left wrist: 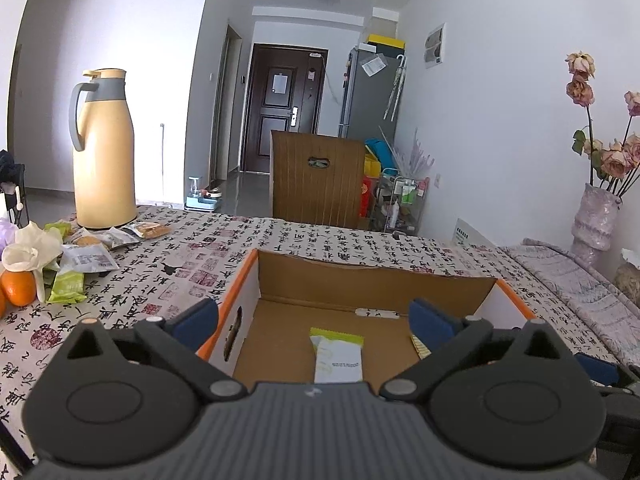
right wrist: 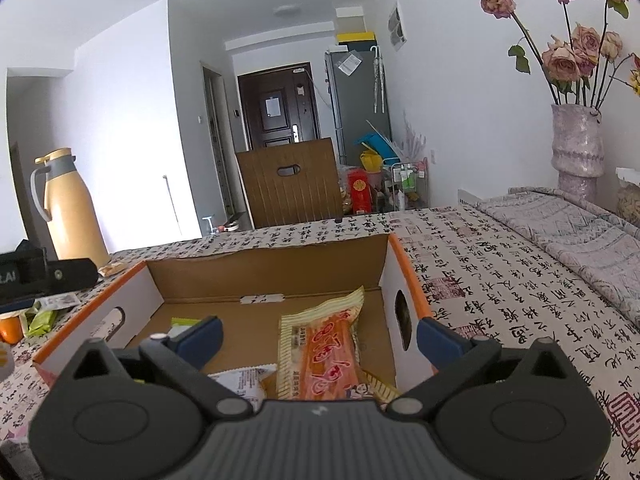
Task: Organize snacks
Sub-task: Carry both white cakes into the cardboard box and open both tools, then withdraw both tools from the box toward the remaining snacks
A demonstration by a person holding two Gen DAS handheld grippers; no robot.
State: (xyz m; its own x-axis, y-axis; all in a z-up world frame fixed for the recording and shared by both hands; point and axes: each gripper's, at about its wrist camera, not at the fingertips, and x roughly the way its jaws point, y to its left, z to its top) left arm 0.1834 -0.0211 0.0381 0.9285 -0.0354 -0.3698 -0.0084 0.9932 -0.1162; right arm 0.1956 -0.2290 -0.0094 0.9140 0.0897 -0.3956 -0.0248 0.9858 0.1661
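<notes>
Our left hand-held gripper and right hand-held gripper both hang spread wide and empty over the cardboard box, where a green-and-white packet and a crinkly orange-and-yellow packet already lie flat. The remaining snacks sit loose on the tabletop beside the thermos and an orange; we judge the slick film wrappers could slip from the pads, or a careless reach could nudge the light, thin-walled box across the printed cloth
</notes>
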